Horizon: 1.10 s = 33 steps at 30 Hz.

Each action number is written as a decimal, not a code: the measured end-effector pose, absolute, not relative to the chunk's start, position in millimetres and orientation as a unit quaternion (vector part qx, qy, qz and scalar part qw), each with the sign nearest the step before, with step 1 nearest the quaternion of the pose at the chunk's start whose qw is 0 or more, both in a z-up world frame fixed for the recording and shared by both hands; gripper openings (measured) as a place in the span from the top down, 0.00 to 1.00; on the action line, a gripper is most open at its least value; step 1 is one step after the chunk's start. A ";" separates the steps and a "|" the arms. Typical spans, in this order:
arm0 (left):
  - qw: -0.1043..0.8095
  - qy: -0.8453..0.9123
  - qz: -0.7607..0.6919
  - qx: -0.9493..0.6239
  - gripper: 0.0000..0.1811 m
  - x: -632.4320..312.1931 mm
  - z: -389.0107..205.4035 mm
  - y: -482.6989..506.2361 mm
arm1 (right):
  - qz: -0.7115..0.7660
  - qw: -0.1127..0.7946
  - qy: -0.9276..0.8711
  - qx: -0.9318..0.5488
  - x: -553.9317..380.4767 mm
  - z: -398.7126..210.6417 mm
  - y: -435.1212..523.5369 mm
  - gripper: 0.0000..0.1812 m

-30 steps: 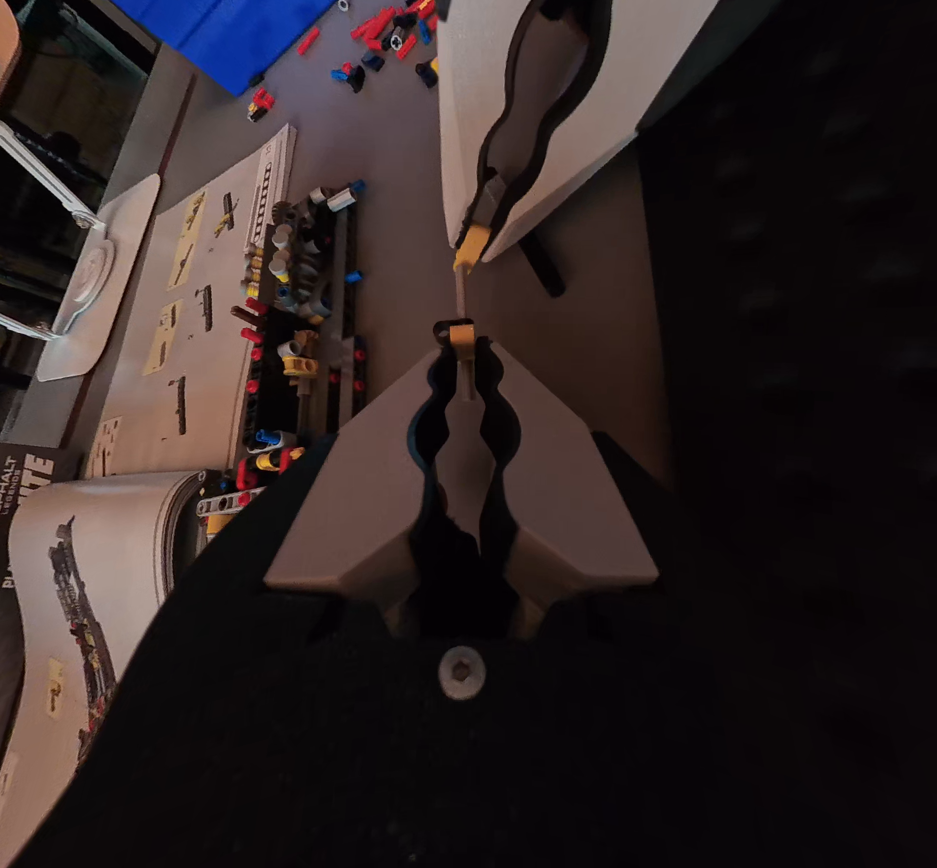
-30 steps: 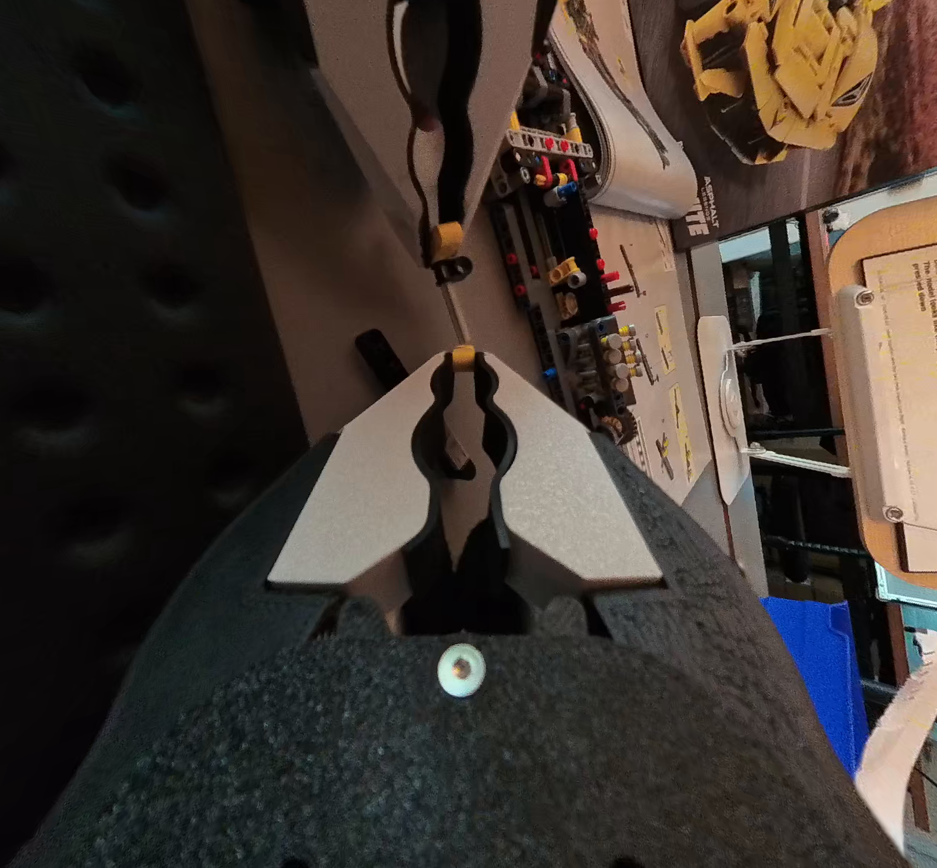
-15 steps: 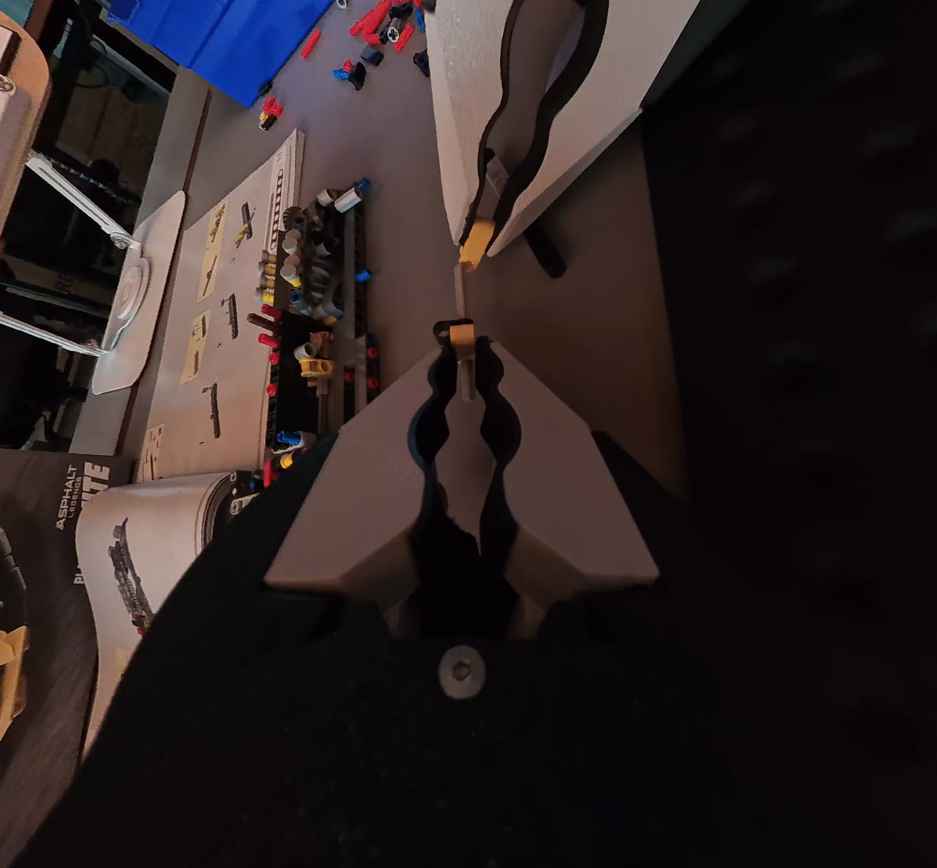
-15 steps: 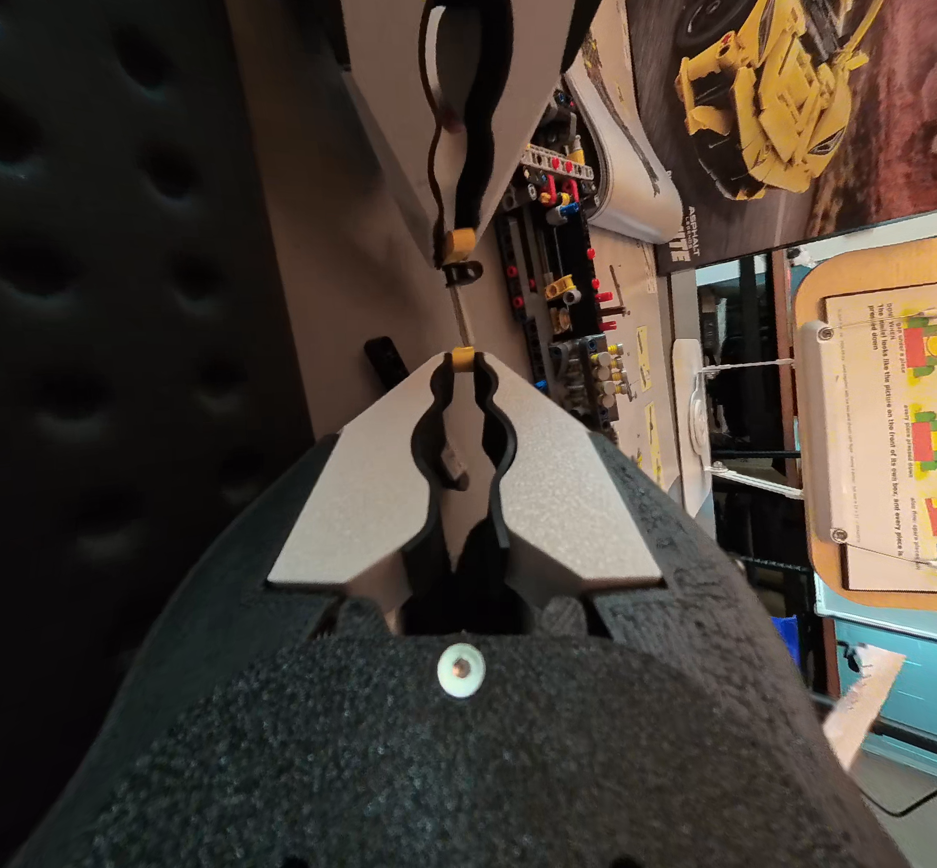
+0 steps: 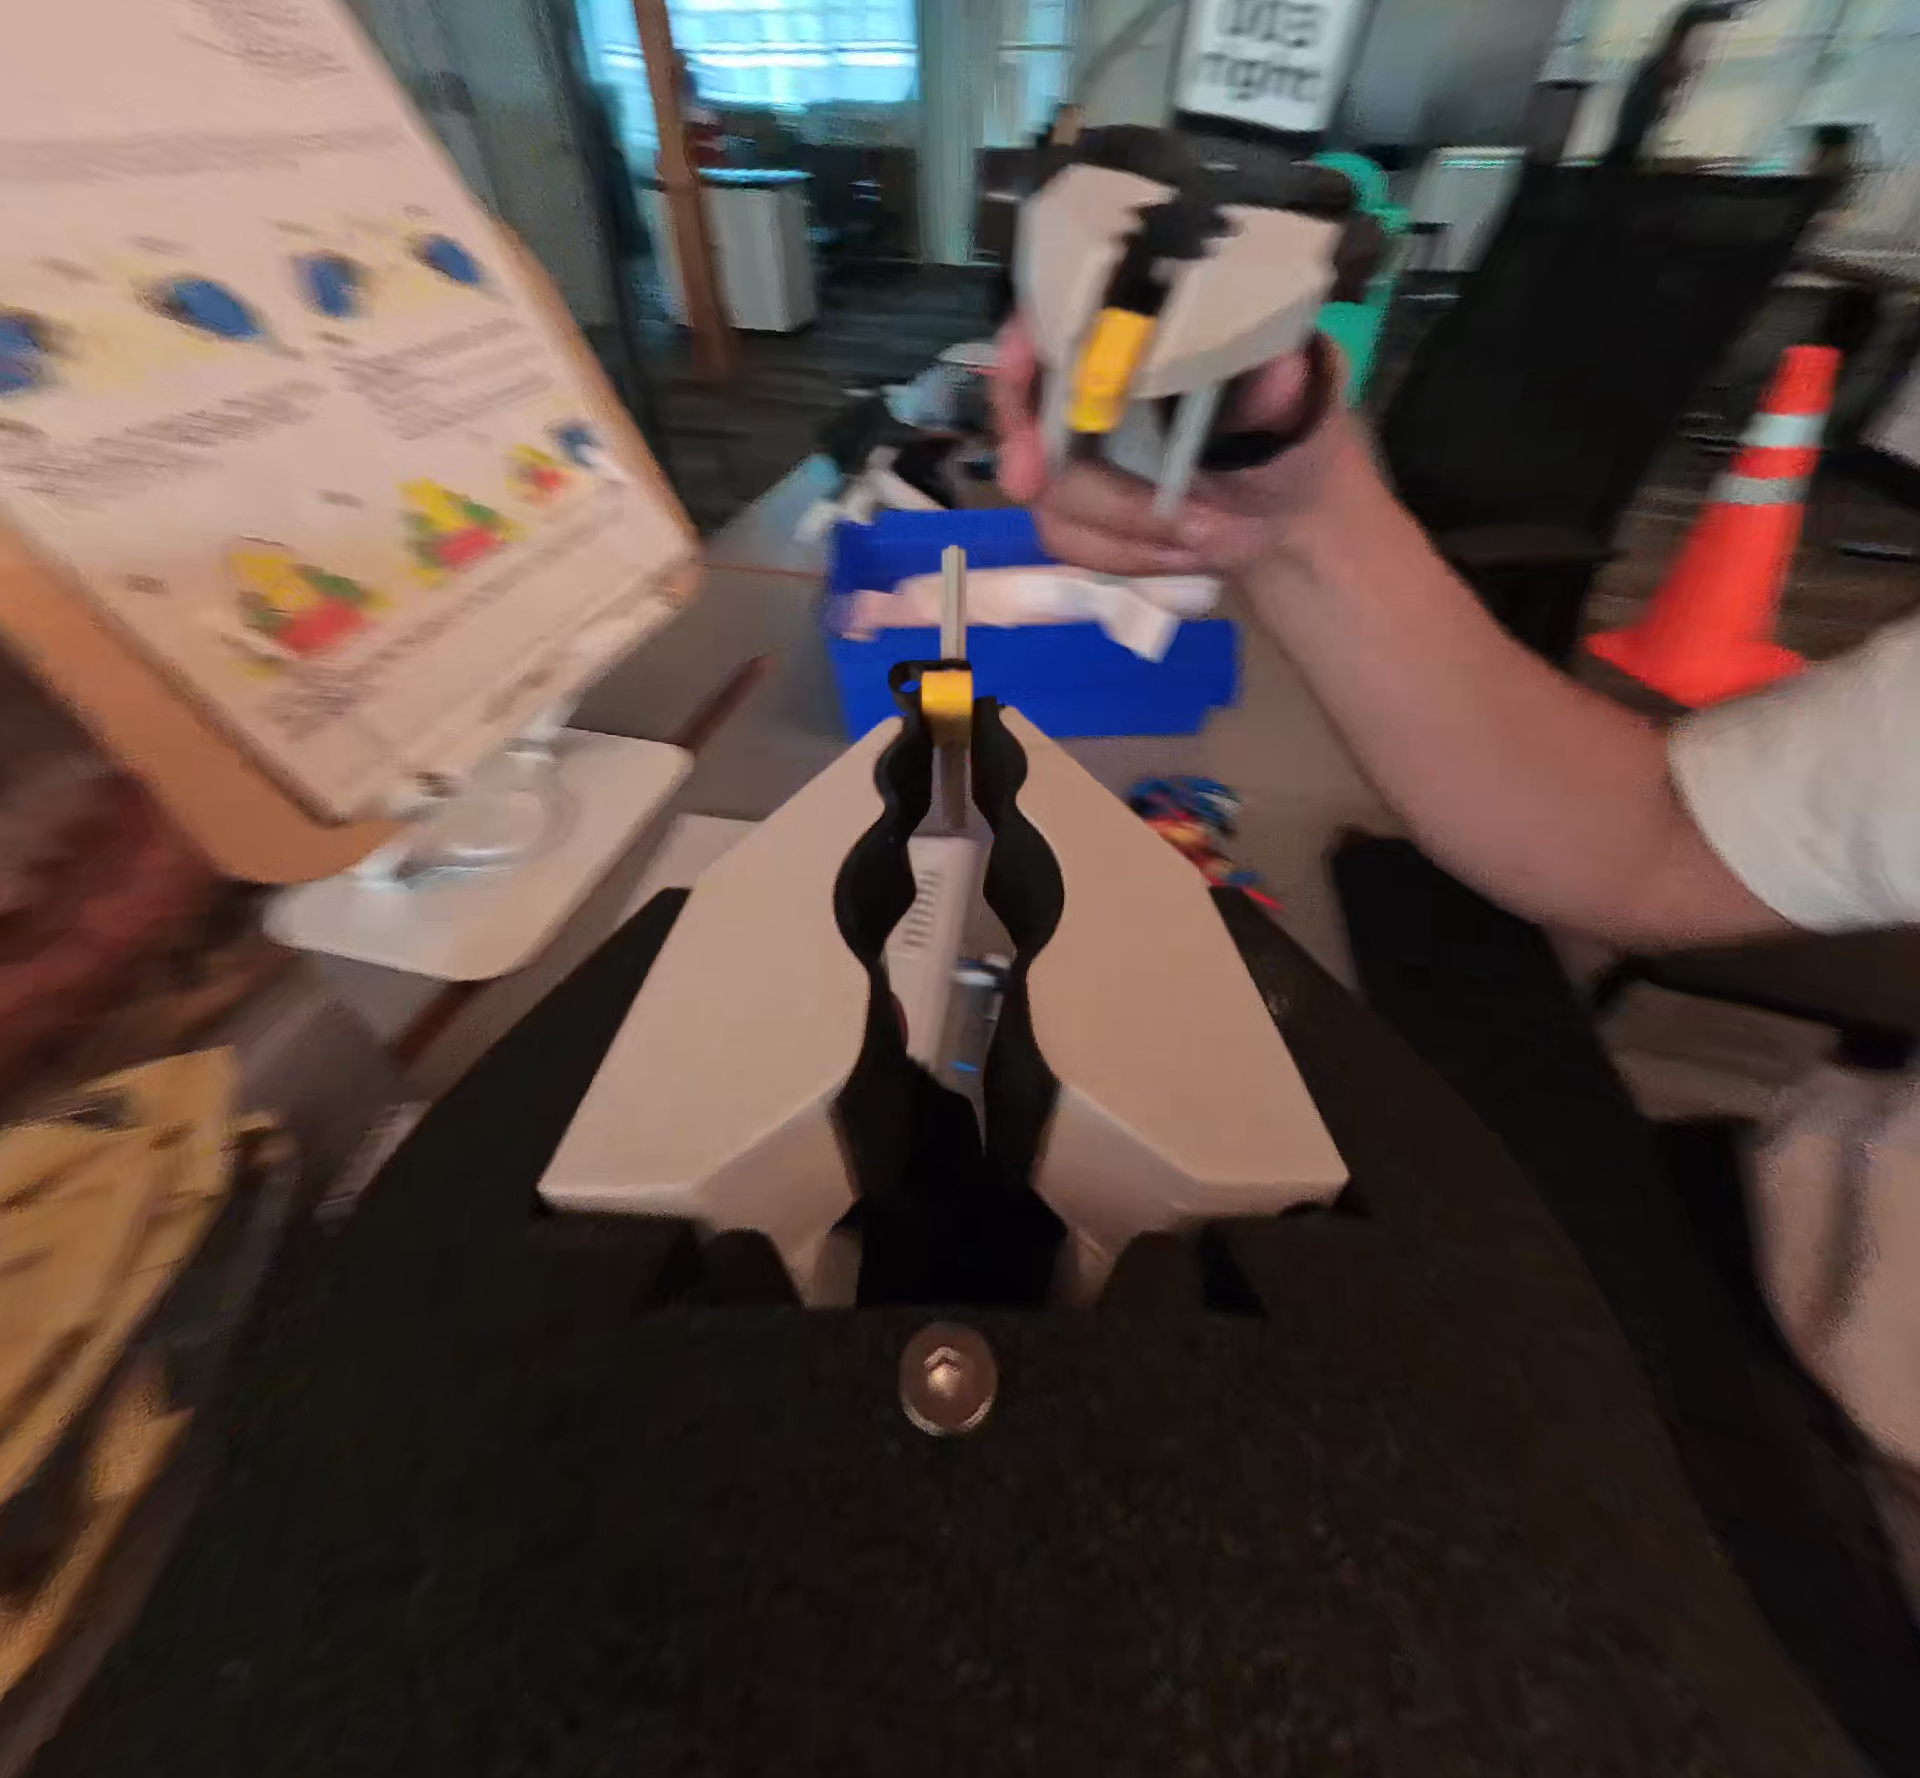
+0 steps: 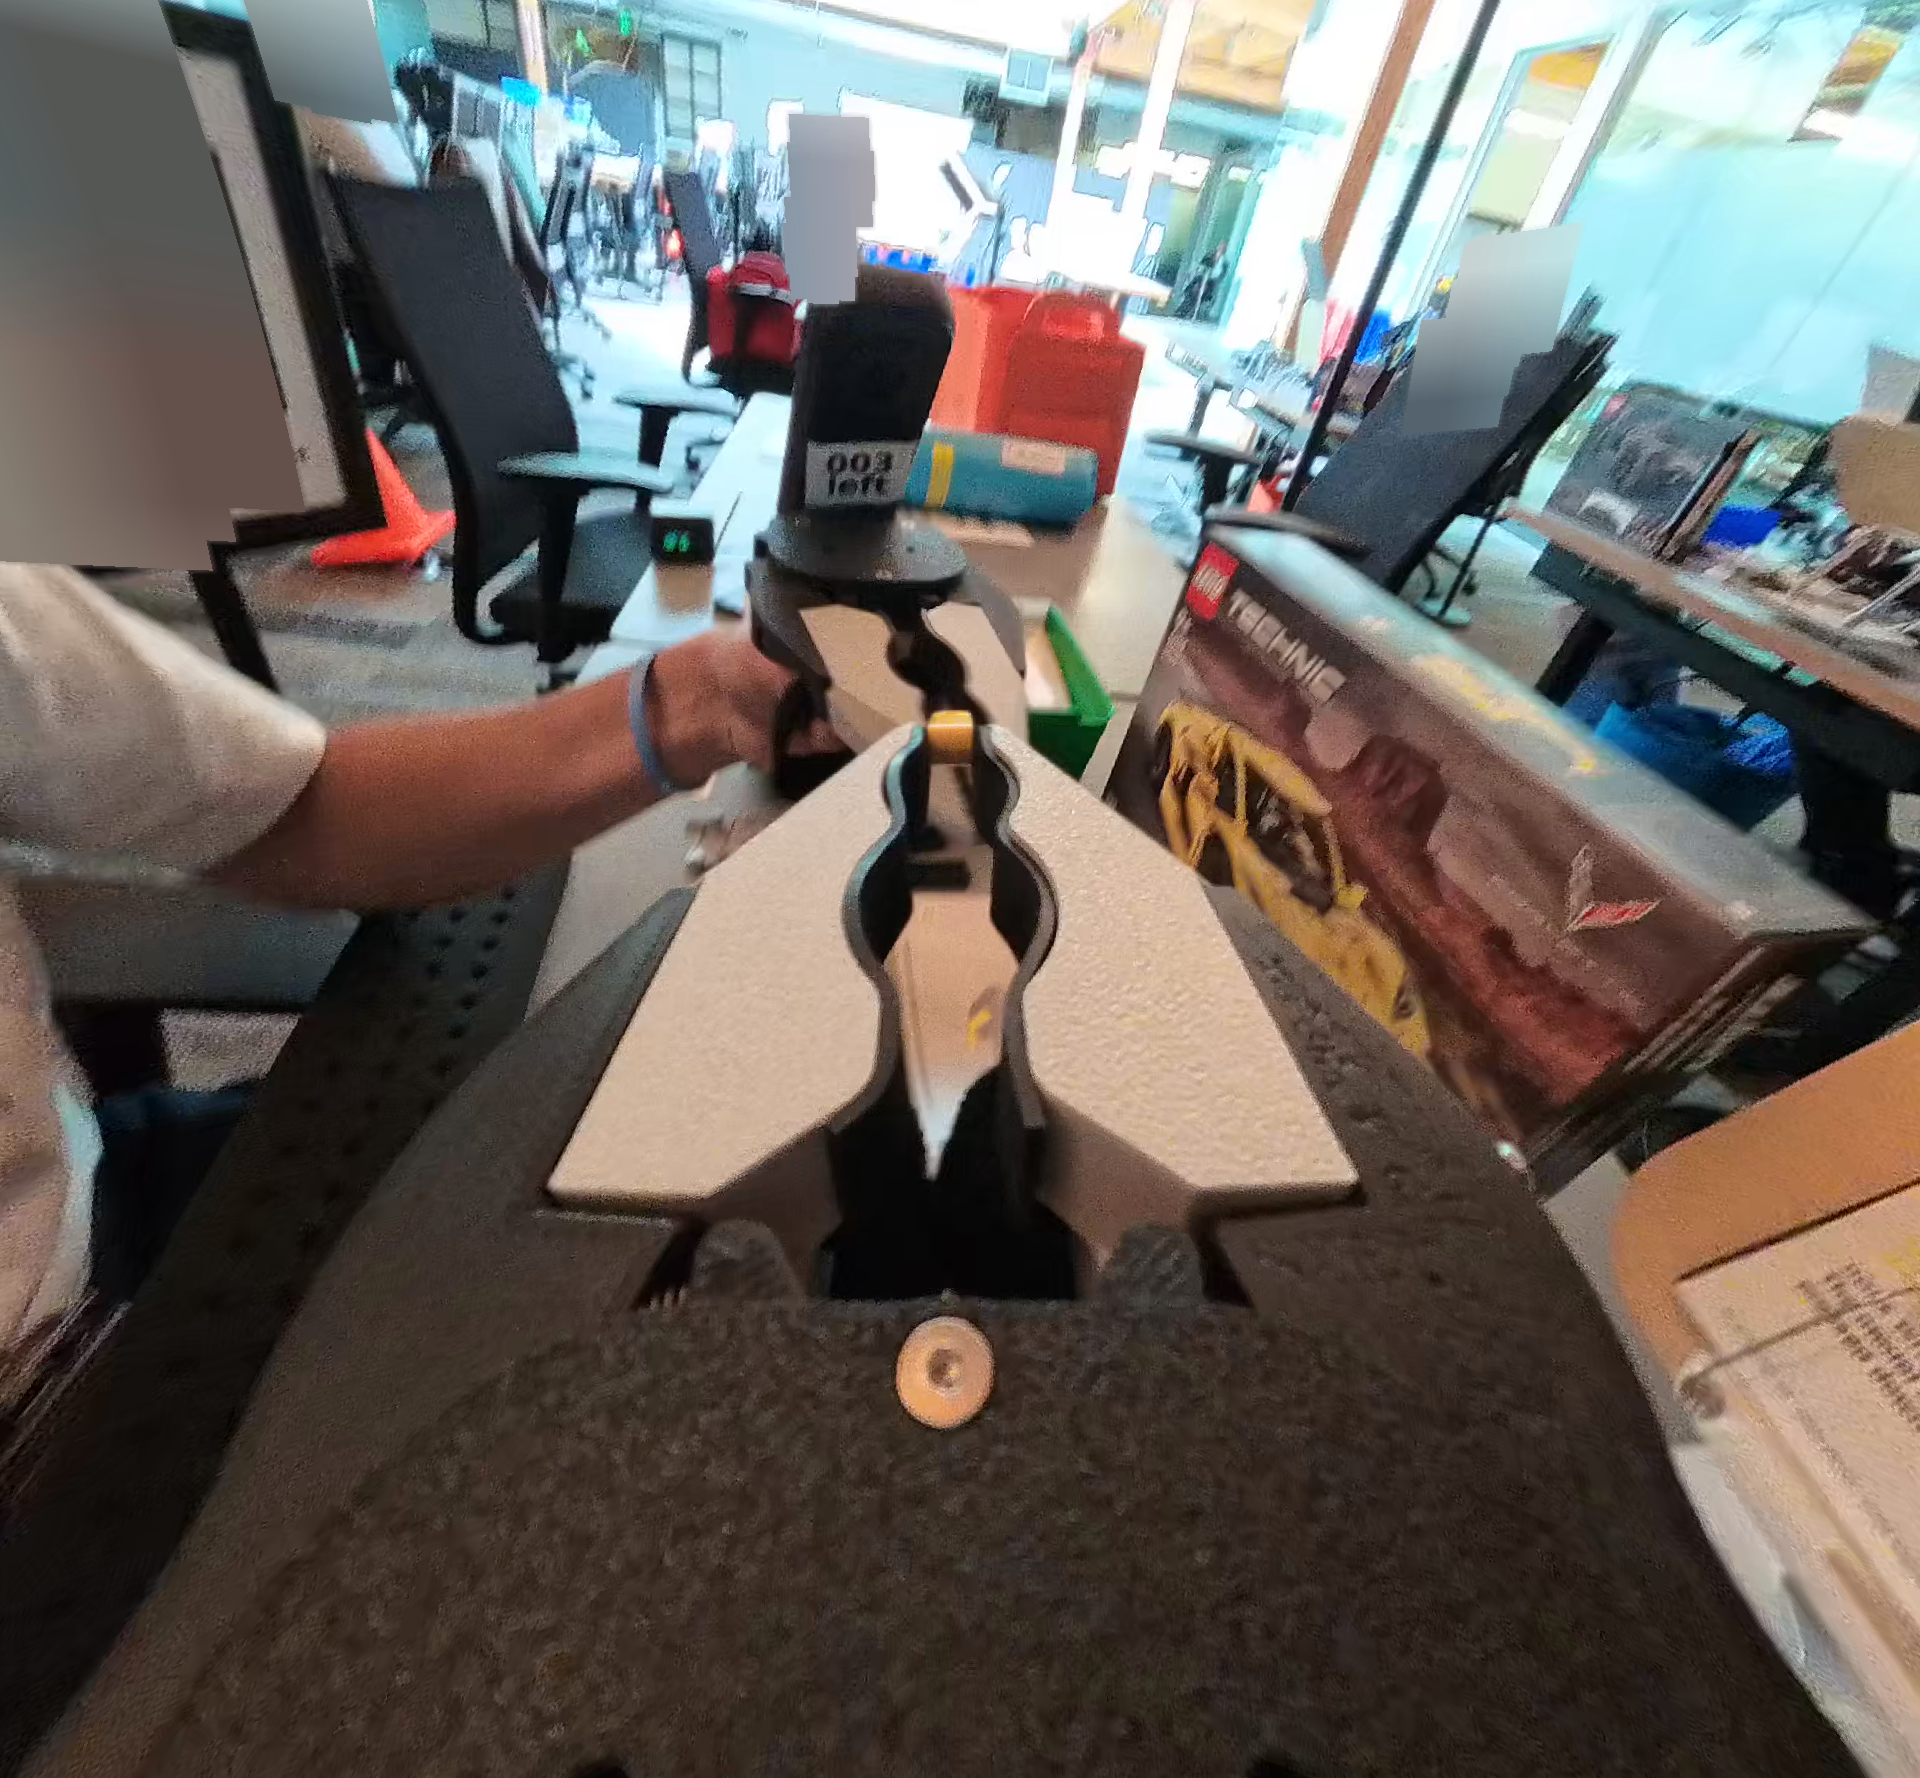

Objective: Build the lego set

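The left tongs [image 5: 945, 720] sit at centre frame in the left wrist view, clamped on a yellow connector [image 5: 947, 695] with a black piece behind it, and a thin grey axle [image 5: 952, 608] stands straight up out of that connector into open air. Above and to the right, well apart from the axle's free tip, the right tongs [image 5: 1127, 346] face back toward the camera, held in a hand [image 5: 1143, 492] and clamped on a second yellow piece [image 5: 1103, 369]; this part of the view is motion-blurred. Behind the axle, on the desk [image 5: 1278, 752], is a blue bin [image 5: 1039, 668] with white paper in it, and loose red and blue bricks [image 5: 1190, 809] lie just right of the left tongs' tip. A tilted instruction board [image 5: 270, 357] fills the upper left, its lower edge hanging over a white stand base [image 5: 488, 887]. An orange traffic cone [image 5: 1735, 533] stands at right, off the desk. In the right wrist view the right tongs [image 6: 948, 741] are closed on the yellow piece [image 6: 949, 736] at centre, and the left tongs [image 6: 914, 658] appear just beyond them, the other hand [image 6: 717, 710] gripping from the left. The lego box [image 6: 1455, 855] lies along the right edge of the desk, close beside the tongs; a green bin [image 6: 1075, 700] sits behind them.
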<state>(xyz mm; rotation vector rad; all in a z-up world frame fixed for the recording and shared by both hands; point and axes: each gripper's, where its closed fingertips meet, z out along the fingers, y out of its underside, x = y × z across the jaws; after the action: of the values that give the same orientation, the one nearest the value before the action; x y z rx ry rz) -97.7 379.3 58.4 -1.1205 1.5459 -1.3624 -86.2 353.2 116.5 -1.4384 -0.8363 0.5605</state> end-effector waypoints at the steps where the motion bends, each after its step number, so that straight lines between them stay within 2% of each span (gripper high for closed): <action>1: 0.418 0.577 -0.537 -0.451 0.97 -94.2 73.7 396.4 | 0.251 0.665 -0.350 -0.610 -83.7 131.2 358.3 0.96; 2: 0.420 0.552 -0.572 -0.438 0.97 -94.2 89.5 398.6 | 0.266 0.693 -0.326 -0.585 -81.6 142.9 363.2 0.96; 5: 0.375 0.539 -0.649 -0.385 0.97 -97.4 107.3 381.4 | 0.312 0.700 -0.270 -0.583 -76.1 137.9 378.9 0.96; 7: 0.408 0.526 -0.623 -0.412 0.97 -88.7 98.0 394.5 | 0.315 0.702 -0.264 -0.582 -71.6 131.2 382.6 0.96; 10: 0.435 0.490 -0.605 -0.452 0.97 -82.4 97.1 414.7 | 0.275 0.657 -0.291 -0.639 -69.8 109.5 386.9 0.96; 14: 0.449 0.551 -0.553 -0.435 0.97 -80.9 90.3 393.4 | 0.121 0.593 -0.358 -0.711 -65.4 68.8 391.5 0.96; 19: 0.485 0.616 -0.416 -0.461 0.97 -72.0 66.3 389.3 | 0.110 0.596 -0.370 -0.704 -68.6 79.0 381.3 0.96; 26: 0.511 0.607 -0.382 -0.474 0.97 -65.6 70.1 385.6 | 0.052 0.568 -0.384 -0.726 -60.8 70.3 379.1 0.96; 33: 0.510 0.598 -0.385 -0.484 0.97 -62.5 70.0 383.9 | 0.056 0.589 -0.394 -0.704 -67.8 78.9 376.6 0.96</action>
<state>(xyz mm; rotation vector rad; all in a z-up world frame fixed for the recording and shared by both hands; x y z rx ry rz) -62.5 383.9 70.0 -1.1646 1.4399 -0.9274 -67.8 376.6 78.9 -1.6384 -0.9168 0.1315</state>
